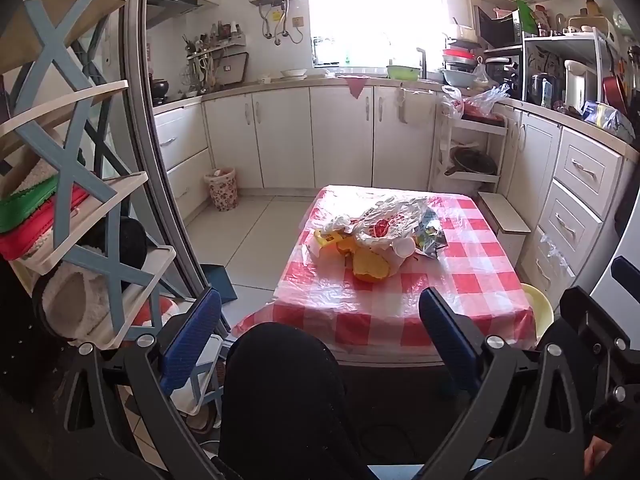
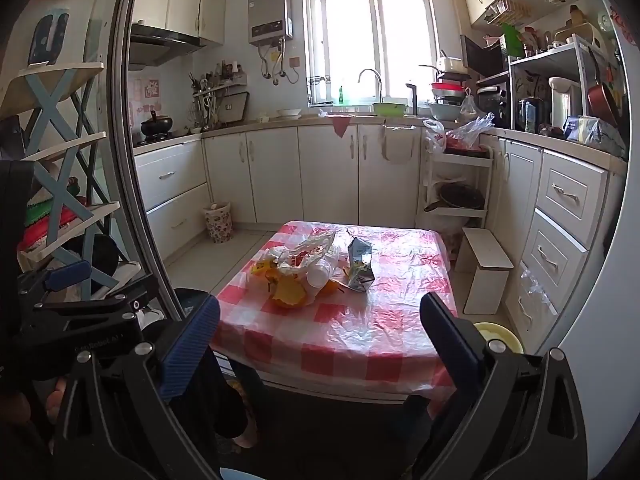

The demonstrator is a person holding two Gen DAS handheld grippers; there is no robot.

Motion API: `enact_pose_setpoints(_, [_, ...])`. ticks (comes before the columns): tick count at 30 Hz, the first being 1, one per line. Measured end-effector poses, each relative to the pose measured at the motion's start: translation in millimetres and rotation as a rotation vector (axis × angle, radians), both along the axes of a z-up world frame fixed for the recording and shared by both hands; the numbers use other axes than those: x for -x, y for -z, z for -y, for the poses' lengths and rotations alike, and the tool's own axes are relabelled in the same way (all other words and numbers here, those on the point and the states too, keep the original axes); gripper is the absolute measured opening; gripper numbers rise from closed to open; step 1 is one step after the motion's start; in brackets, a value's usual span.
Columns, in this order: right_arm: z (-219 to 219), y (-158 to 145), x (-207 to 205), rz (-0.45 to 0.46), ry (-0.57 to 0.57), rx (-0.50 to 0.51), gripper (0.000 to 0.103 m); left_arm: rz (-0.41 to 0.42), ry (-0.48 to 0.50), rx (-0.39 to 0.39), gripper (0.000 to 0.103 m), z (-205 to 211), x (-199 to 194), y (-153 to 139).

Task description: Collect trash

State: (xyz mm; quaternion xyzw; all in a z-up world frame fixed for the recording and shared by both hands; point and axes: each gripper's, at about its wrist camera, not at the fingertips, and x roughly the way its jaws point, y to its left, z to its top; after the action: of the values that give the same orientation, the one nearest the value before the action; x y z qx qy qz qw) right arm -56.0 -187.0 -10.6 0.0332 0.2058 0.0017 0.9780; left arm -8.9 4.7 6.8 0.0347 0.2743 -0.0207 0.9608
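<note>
A pile of trash [image 1: 376, 236] lies on a table with a red-and-white checked cloth [image 1: 460, 292]: a crumpled plastic bag [image 1: 384, 216], orange peel [image 1: 370, 268], a white cup [image 1: 404, 246] and a torn carton [image 1: 430, 234]. The pile shows in the right wrist view too [image 2: 308, 270], with the carton [image 2: 360, 266] standing beside it. My left gripper [image 1: 320, 320] is open and empty, short of the table's near edge. My right gripper [image 2: 320, 328] is open and empty, also short of the table [image 2: 360, 340].
A floral waste bin [image 1: 221, 189] stands on the floor by the left cabinets; it also shows in the right wrist view [image 2: 218, 222]. A shelf rack [image 1: 72, 200] is at the left. A white stool [image 2: 486, 276] and a yellow basin [image 2: 498, 336] are right of the table.
</note>
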Motion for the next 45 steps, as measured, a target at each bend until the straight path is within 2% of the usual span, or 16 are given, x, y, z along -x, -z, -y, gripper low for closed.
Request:
enact_pose_setpoints(24, [2,2,0,-0.001,0.012,-0.012,0.096,-0.022,0.007,0.007,0.095,6,-3,9])
enact_pose_setpoints(41, [1,2,-1,0.003,0.013,-0.017,0.096,-0.040,0.000,0.050,0.095,-8,-6,8])
enact_pose_setpoints(45, [1,-1,3,0.025,0.014,-0.012,0.096,-0.018,-0.003,0.058,0.095,-10,-2,4])
